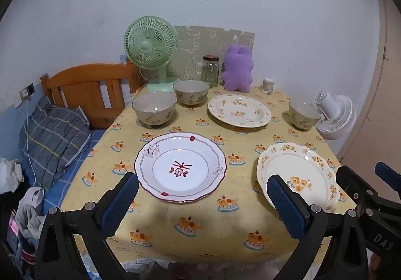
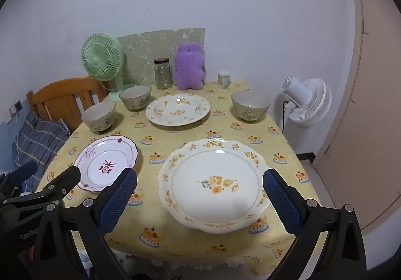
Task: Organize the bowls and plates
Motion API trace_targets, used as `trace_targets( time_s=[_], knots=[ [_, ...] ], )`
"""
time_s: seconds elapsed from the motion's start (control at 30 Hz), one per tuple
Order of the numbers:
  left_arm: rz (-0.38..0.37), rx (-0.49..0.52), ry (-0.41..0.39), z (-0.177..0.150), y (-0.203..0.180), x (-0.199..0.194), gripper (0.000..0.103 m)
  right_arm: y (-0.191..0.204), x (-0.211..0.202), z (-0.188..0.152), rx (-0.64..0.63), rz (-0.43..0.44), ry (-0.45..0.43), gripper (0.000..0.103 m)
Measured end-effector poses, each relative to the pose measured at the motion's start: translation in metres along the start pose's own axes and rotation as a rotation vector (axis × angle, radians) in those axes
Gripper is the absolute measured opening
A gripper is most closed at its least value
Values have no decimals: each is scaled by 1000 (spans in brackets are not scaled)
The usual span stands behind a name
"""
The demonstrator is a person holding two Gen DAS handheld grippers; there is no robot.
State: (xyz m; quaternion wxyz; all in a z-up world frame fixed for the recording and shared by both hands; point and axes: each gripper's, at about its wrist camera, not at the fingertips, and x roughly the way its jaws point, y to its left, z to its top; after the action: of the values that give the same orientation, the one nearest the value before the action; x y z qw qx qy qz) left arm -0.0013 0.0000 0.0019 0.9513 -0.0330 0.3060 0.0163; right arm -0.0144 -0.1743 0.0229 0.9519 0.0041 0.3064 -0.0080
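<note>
On the yellow tablecloth a white plate with a red-flower centre [image 1: 180, 167] [image 2: 107, 162] lies front left. A cream plate with yellow flowers [image 1: 298, 174] [image 2: 213, 184] lies front right. A second yellow-flowered plate [image 1: 239, 110] [image 2: 178, 109] sits further back. Two patterned bowls [image 1: 154, 108] [image 1: 191, 92] stand back left, a third bowl [image 1: 304, 113] [image 2: 250, 106] back right. My left gripper [image 1: 203, 194] hangs open above the near table edge, before the red-flower plate. My right gripper [image 2: 200, 192] is open too, its fingers either side of the cream plate without touching it.
Along the wall stand a green fan [image 1: 150, 54], a glass jar [image 1: 211, 71], a purple plush toy [image 1: 237, 68] and a small toothpick holder [image 1: 267, 85]. A white fan [image 2: 307, 102] stands right of the table. A wooden bed frame [image 1: 90, 87] and pillow [image 1: 54, 134] lie left.
</note>
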Motion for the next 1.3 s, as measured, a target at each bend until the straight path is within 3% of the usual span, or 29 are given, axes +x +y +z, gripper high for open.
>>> trace_targets(
  time_s=[0.23, 0.27, 0.43, 1.3],
  knots=[
    [32, 29, -58, 6, -3, -9, 103, -5, -12, 0, 19, -9, -27, 102],
    [13, -14, -47, 6, -4, -12, 103, -2, -12, 4, 8, -12, -20, 102],
    [33, -15, -69, 8, -8, -13, 103, 2, -12, 5, -9, -17, -25, 102],
    [91, 4, -42, 8, 1, -12, 103, 10, -4, 1, -8, -23, -3, 102]
  ],
)
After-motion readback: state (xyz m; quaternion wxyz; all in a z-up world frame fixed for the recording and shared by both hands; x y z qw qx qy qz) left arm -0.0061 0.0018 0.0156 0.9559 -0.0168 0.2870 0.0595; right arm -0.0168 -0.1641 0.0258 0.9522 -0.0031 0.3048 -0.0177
